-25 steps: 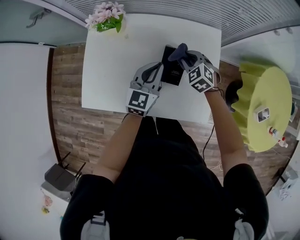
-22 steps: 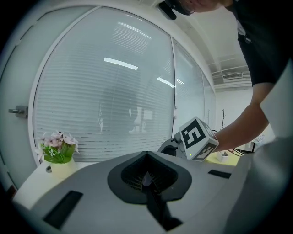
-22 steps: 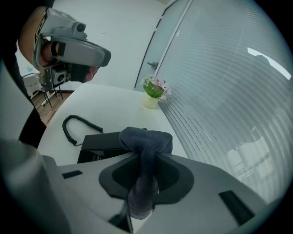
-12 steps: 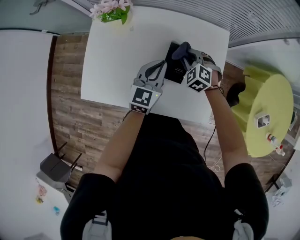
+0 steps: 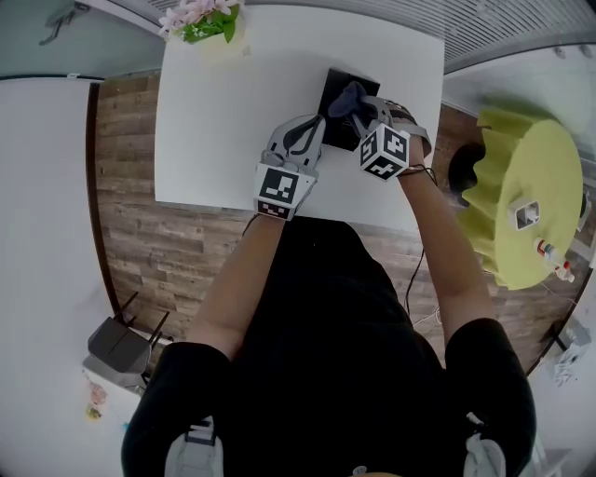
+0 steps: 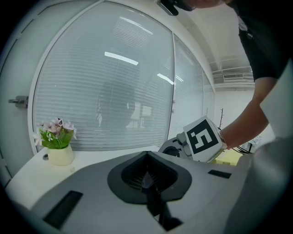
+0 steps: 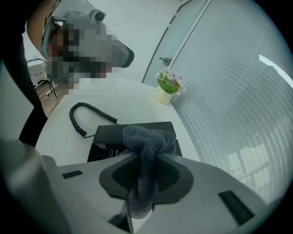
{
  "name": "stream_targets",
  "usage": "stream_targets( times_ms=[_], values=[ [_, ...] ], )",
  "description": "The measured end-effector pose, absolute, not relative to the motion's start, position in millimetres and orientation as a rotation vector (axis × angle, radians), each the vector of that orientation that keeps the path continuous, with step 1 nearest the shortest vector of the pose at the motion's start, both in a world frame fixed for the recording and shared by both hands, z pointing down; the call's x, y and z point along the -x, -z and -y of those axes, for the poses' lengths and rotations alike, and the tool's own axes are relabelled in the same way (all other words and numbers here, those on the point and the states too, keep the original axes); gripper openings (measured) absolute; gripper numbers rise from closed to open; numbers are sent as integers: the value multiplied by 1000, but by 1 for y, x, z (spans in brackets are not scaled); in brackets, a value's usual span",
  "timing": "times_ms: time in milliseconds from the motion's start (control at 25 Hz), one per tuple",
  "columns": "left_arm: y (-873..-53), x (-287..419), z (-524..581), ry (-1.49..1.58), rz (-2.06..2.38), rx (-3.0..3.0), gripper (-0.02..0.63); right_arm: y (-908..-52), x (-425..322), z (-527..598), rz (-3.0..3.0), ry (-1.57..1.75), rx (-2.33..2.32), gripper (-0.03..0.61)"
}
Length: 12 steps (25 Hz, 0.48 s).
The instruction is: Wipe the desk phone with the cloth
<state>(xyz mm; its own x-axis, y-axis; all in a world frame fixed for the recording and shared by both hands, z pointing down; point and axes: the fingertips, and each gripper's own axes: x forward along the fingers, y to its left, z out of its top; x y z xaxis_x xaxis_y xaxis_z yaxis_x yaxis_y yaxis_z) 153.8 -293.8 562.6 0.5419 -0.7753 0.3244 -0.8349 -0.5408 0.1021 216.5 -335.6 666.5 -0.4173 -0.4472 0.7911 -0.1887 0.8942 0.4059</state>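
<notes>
A black desk phone (image 5: 337,89) lies on the white table (image 5: 223,121), and in the right gripper view the phone (image 7: 110,137) sits just beyond the jaws. A dark grey cloth (image 5: 350,97) is bunched on top of it. My right gripper (image 5: 361,107) is shut on the cloth (image 7: 147,142), which hangs out between its jaws and hides the fingertips. My left gripper (image 5: 304,133) rests just left of the phone. Its jaws stand together with nothing between them, as the left gripper (image 6: 147,182) view shows. That view faces the blinds and does not show the phone.
The phone's coiled cord (image 7: 78,119) trails toward the table's near side. A flower pot (image 5: 199,22) stands at the far left corner, also seen as the pot (image 6: 58,148) by the blinds. A yellow round table (image 5: 529,200) is to the right.
My right gripper has shifted the cloth a little from the phone's right edge toward its middle. The left gripper has stayed beside the phone. The head camera has swayed.
</notes>
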Motion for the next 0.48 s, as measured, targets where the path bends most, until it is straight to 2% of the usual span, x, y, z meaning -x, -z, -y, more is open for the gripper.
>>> stream_targets(
  times_ms=[480],
  values=[
    [-579, -150, 272, -364, 1297, -2535, 10, -686, -211, 293, 1989, 282, -442, 87]
  ],
)
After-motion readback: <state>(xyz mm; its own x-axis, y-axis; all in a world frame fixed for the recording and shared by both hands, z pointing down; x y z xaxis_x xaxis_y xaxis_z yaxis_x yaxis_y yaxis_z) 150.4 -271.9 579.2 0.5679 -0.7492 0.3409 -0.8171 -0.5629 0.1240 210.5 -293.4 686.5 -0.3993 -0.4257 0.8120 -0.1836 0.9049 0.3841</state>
